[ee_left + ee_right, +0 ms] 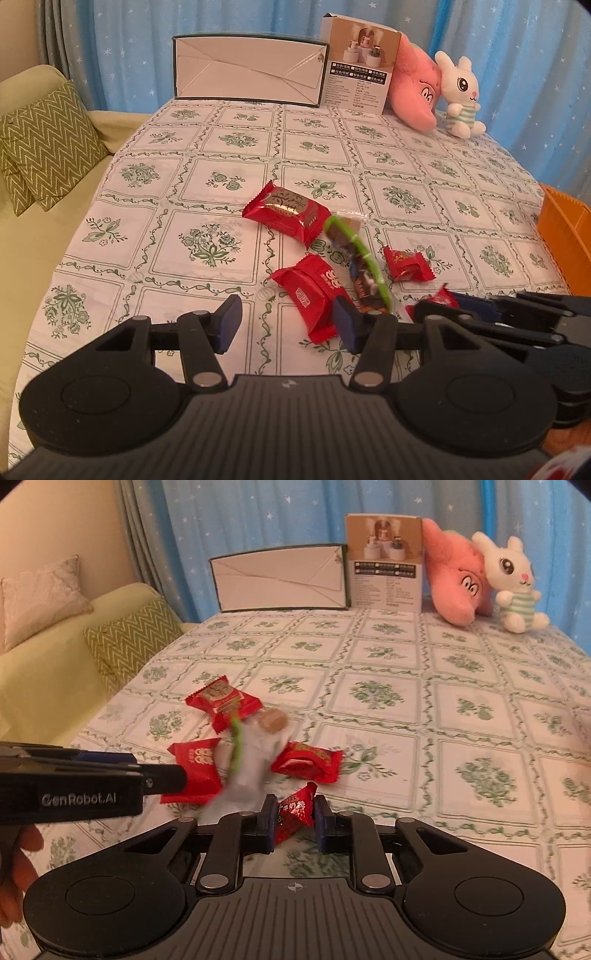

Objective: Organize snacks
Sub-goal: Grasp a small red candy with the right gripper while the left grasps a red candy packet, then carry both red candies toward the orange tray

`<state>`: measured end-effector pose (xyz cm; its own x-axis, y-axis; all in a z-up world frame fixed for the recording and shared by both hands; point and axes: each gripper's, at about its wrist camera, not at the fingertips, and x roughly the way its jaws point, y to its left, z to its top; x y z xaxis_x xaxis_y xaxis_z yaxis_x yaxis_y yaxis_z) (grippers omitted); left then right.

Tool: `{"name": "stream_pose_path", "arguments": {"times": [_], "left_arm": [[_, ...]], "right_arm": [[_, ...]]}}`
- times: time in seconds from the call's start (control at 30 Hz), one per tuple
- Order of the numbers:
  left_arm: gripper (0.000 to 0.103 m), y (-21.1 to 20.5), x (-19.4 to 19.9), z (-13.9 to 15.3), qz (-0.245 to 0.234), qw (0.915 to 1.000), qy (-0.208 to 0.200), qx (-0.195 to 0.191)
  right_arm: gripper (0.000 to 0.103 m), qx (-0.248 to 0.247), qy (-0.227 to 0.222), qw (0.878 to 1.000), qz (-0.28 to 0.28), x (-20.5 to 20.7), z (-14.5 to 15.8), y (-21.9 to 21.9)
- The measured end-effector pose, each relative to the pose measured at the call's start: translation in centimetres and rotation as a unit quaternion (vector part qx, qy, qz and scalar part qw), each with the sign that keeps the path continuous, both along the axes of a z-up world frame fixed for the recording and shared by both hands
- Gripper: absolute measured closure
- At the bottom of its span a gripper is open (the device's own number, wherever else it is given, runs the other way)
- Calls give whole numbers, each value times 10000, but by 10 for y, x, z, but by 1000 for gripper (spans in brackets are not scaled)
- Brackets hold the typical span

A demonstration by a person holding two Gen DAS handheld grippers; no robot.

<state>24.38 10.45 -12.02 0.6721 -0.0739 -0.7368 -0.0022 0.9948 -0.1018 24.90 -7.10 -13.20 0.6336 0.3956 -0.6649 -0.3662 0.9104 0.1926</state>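
On the flowered tablecloth [207, 184] lies a cluster of snacks. My right gripper [295, 821] is shut on a small red candy [293, 812], low over the cloth; this gripper [439, 302] also shows from the side in the left wrist view. My left gripper [290, 325] is open, and a red packet [314, 295] lies between its fingers against the right pad only. Beyond are a larger red packet [286, 212], a clear bag with a green strip [354, 254] and another small red candy [406, 264].
An orange bin [565, 240] sits at the table's right edge. At the back stand an open white carton [247, 68], a product box [358, 66], a pink plush [413, 88] and a white rabbit [460, 96]. A sofa with a green cushion [44, 147] is on the left.
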Motion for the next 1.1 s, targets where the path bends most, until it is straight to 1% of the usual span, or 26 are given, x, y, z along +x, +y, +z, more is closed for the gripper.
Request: {"name": "stream_pose_path", "arguments": {"times": [0.1, 0.17, 0.33, 0.43, 0.53, 0.6, 0.7, 0.73, 0.93, 1.1], "left_arm": [[53, -2, 5, -2, 68, 9999, 4, -135], [55, -5, 9, -4, 96, 9998, 1, -176], [59, -12, 19, -7, 133, 9996, -44, -239], [61, -19, 24, -10, 139, 9999, -9, -85], [63, -20, 28, -15, 164, 9999, 41, -37], [63, -23, 27, -16, 123, 9999, 15, 95], [75, -24, 25, -16, 126, 9996, 9, 249], [76, -23, 23, -16, 113, 9996, 20, 242], [80, -22, 8, -11, 190, 9996, 61, 192], [80, -28, -10, 2, 166, 9994, -16, 311]], "right_arm": [[83, -59, -56, 9996, -274, -6, 3, -19], [83, -49, -10, 9990, -437, -8, 3, -33], [83, -49, 73, 9979, -639, -14, 3, -59], [83, -68, 90, 9975, -693, -15, 3, -65], [83, -68, 66, 9976, -688, -17, 4, -66], [83, -69, 34, 9977, -674, -18, 5, -66], [83, -55, 25, 9977, -669, -20, 7, -68], [83, -51, 24, 9977, -679, -21, 7, -69], [83, -60, 5, 9973, -732, -35, 14, -78], [83, -50, 13, 9966, -824, -54, 21, -90]]}}
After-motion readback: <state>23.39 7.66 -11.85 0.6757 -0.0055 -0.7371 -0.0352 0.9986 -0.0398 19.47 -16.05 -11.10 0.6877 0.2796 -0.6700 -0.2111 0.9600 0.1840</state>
